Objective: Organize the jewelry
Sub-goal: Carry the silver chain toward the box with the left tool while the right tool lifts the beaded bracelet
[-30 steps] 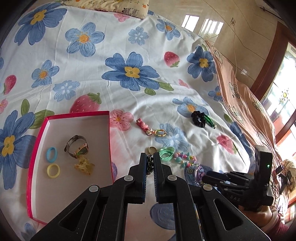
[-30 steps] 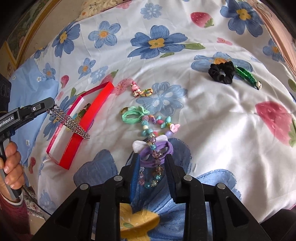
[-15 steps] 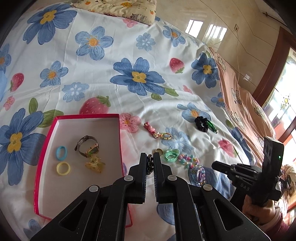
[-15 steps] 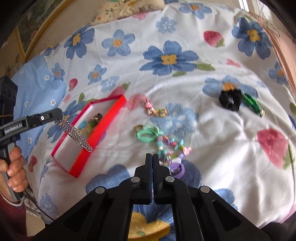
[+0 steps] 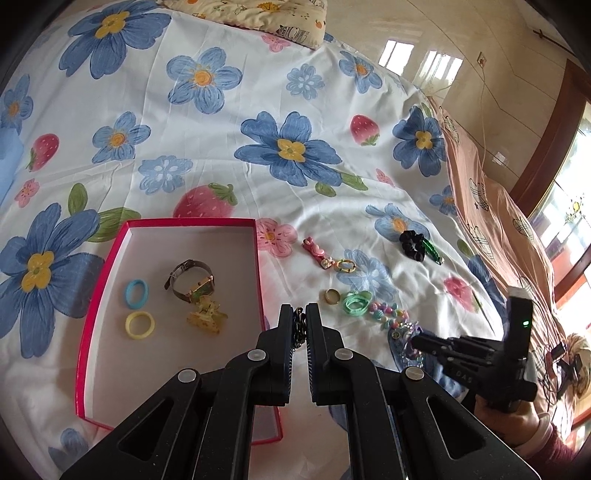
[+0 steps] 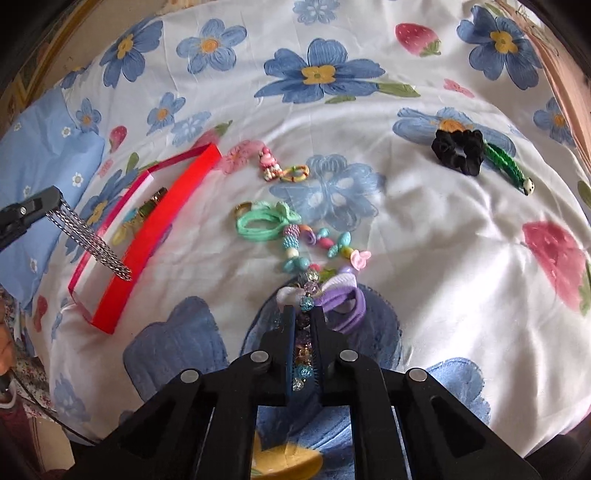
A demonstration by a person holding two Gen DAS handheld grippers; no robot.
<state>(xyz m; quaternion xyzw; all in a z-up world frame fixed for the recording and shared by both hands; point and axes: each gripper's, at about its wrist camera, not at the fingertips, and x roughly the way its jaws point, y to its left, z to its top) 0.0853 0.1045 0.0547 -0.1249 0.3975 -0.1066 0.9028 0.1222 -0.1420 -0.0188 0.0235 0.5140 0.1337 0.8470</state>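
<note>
A red box [image 5: 255, 258] on the flowered bedsheet holds a watch [image 5: 192, 280], a blue ring [image 5: 136, 293], a yellow ring [image 5: 139, 324] and a yellow claw clip [image 5: 207, 316]. My left gripper [image 5: 300, 314] is shut on a silver chain [image 6: 88, 240], which hangs above the box's near rim [image 6: 147, 236]. My right gripper [image 6: 303, 317] is shut on a clear-bead bracelet [image 6: 303, 350], low over the sheet beside a purple hair tie [image 6: 347, 302]. It also shows in the left wrist view [image 5: 421, 341].
Loose on the sheet: a green hair tie [image 6: 262, 221], a coloured bead string [image 6: 317, 247], a gold ring [image 5: 332, 296], a pink clip [image 5: 314, 251], a black scrunchie [image 6: 458, 151] and a green clip [image 6: 506, 166]. A pillow [image 5: 258, 14] lies at the far edge.
My right gripper has closed on the clear-bead bracelet and sits lower by the purple tie. My left gripper has lifted slightly, chain still hanging over the box.
</note>
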